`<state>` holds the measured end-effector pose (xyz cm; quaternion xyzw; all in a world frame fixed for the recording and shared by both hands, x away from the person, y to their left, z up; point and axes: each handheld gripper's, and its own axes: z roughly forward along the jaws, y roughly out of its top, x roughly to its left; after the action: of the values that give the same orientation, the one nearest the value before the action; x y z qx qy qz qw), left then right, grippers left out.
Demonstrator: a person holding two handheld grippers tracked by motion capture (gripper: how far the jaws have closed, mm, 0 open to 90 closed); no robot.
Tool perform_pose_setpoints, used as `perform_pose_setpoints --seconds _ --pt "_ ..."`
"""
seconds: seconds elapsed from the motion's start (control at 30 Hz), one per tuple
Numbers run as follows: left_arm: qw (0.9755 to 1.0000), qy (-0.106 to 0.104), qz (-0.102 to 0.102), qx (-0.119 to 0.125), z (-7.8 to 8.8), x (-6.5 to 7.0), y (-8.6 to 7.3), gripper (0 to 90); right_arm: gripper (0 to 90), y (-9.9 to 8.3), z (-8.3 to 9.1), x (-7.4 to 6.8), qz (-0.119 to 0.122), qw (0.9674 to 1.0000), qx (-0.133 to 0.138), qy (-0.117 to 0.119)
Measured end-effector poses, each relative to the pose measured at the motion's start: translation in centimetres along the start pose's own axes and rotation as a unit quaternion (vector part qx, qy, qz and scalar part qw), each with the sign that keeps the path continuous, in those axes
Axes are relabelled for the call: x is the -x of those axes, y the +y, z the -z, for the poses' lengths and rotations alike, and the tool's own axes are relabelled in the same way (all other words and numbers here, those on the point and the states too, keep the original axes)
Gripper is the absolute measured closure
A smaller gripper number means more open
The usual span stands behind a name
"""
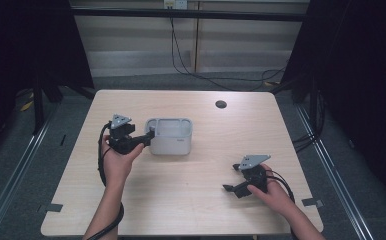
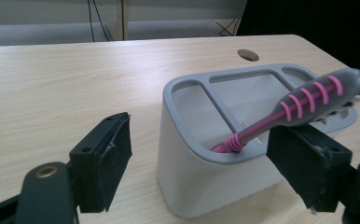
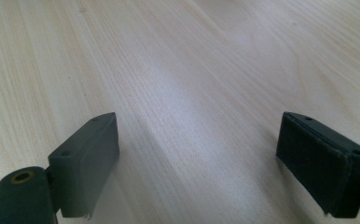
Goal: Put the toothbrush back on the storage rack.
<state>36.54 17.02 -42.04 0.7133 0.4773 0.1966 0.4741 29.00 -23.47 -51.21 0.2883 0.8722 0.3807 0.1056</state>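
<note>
Left gripper view: grey toothbrush with pink ribbed grip (image 2: 308, 100) leans in the grey plastic compartment holder (image 2: 192, 182), bristle head up-right above the right pad; left gripper (image 2: 215, 163) jaws wide apart, gripping nothing.

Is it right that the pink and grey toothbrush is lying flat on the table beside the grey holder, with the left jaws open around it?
Not quite. The toothbrush is not flat on the table; it leans in the holder, handle end down in a near compartment, as the left gripper view shows. The left gripper does stand open around it.
</note>
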Motion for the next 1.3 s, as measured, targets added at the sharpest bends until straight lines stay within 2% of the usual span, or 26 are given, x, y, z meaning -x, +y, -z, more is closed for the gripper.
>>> perform_pose_setpoints --seconds 0.23,0.77,1.3 --pt "1.0 -0.002 -0.006 0.002 0.4 0.2 -0.2 21.0 12.4 0.0 0.0 0.0 0.0 1.0 0.0 0.0" --pt "0.9997 -0.023 -0.007 -0.005 1.0 0.4 -1.2 20.2 12.4 0.0 0.0 0.0 0.0 1.0 0.0 0.0" --pt "0.9994 -0.029 -0.006 -0.017 2.0 -0.9 -2.9 20.1 12.4 0.0 0.0 0.0 0.0 1.0 0.0 0.0"
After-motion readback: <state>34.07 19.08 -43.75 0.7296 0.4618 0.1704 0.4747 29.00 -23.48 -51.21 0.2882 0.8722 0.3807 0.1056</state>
